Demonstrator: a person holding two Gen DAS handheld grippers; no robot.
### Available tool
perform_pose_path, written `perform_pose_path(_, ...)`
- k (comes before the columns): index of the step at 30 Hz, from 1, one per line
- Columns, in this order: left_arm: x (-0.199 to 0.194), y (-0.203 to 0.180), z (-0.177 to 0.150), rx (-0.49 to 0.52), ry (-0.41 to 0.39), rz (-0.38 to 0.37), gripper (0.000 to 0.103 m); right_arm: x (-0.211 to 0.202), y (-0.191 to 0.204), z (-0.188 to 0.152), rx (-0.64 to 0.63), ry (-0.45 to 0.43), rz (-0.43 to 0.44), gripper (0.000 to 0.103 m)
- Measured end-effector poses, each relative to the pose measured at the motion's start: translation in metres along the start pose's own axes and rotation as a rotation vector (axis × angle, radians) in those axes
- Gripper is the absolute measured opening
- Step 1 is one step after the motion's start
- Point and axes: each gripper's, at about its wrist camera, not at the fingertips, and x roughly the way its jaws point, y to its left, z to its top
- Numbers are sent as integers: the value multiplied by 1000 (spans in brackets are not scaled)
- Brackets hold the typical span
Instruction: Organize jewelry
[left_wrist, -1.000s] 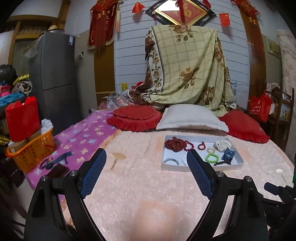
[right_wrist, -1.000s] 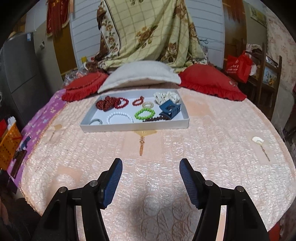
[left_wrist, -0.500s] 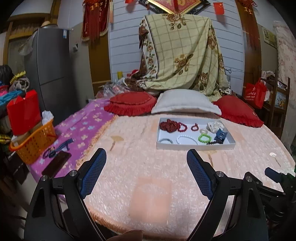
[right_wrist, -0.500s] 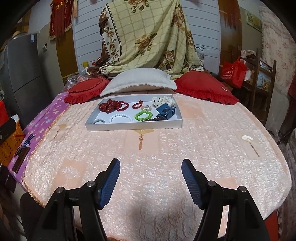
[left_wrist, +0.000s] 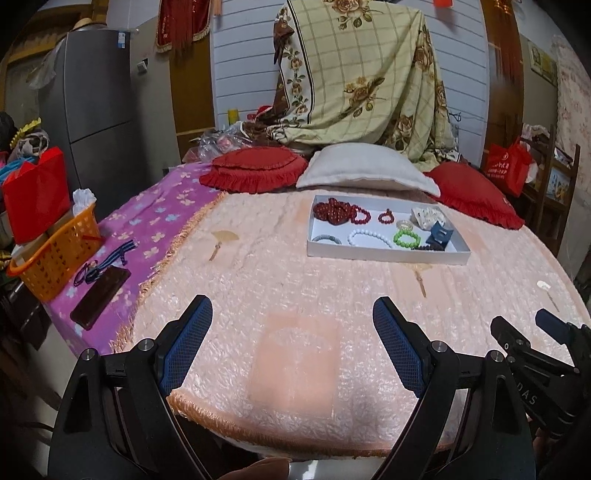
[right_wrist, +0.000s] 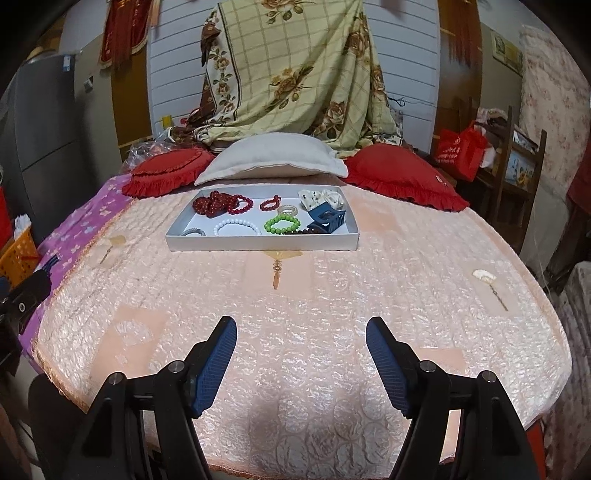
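A white tray (left_wrist: 384, 254) (right_wrist: 258, 243) sits on the far part of the pink-covered table. It holds red bead bracelets (right_wrist: 221, 204), a white bead bracelet (right_wrist: 237, 226), a green bead bracelet (right_wrist: 282, 224), a blue hair claw (right_wrist: 327, 219) and a cream hair piece (right_wrist: 321, 197). My left gripper (left_wrist: 291, 334) is open and empty above the table's near edge. My right gripper (right_wrist: 301, 354) is open and empty over the near part of the table, well short of the tray. It also shows at the right edge of the left wrist view (left_wrist: 532, 354).
Two red cushions (right_wrist: 168, 176) and a white pillow (right_wrist: 271, 157) lie behind the tray. A purple blanket (left_wrist: 147, 236) with a dark phone (left_wrist: 100, 295) is to the left, beside an orange basket (left_wrist: 55, 254). A small white charm (right_wrist: 482, 275) lies at the right.
Both grippers have drawn back from the tray toward the table's near edge, so the tray looks farther away. Both stay open and empty.
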Motion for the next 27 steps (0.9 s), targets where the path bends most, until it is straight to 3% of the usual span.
perform_pose_path(27,26,-2,-11,17,126,-10,89,14,15,-8,-33,52,-13,70)
